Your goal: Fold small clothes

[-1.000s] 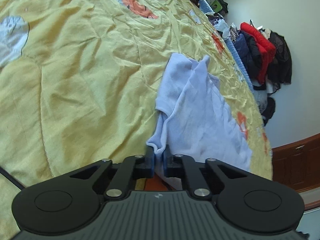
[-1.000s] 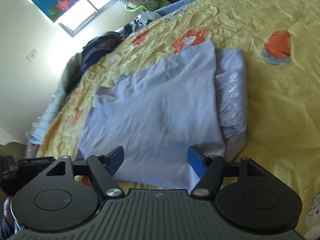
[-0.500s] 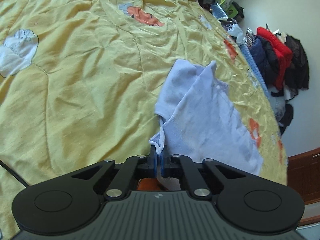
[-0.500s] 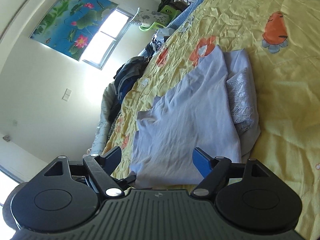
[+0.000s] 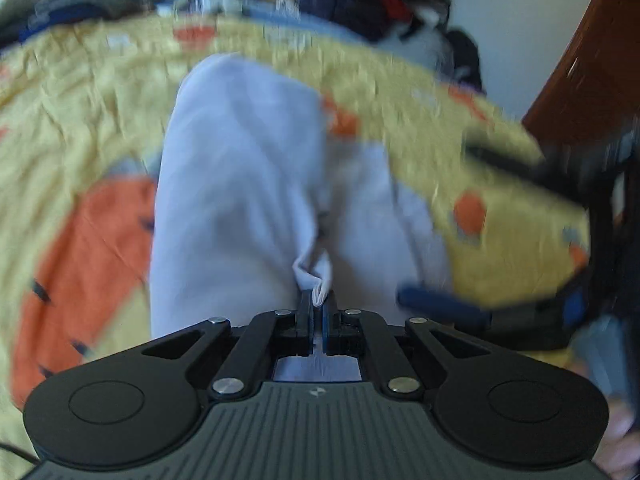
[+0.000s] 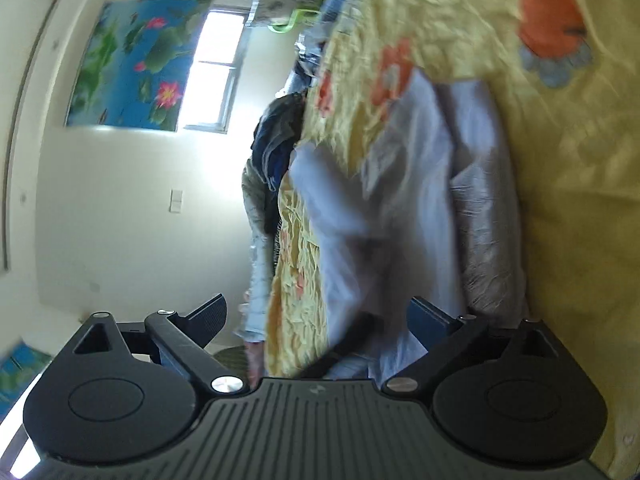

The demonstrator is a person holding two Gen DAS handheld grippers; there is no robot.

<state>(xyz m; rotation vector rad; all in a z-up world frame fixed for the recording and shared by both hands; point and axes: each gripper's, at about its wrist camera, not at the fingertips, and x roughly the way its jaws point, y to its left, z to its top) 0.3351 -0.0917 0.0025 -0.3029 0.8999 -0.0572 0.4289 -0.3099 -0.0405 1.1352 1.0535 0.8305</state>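
Lavender garment (image 5: 240, 184) hem sits pinched in left gripper (image 5: 317, 312) jaws, frame centre; right gripper (image 6: 320, 316) jaws, just opening, stand wide and empty.

Right gripper (image 6: 318, 316): jaws wide and just been opening, nothing pinched between them.
Lilac garment (image 6: 404, 216): lying rumpled on the yellow bedspread (image 6: 580, 200).
Wall: lotus painting (image 6: 132, 64) beside a bright window (image 6: 218, 68).

Readable text: none is showing in either wrist view.
Small pale emblem on the ribbed dark-grey plastic gripper body (image 5: 315, 392), at 6 o'clock: showing no letters or numbers.
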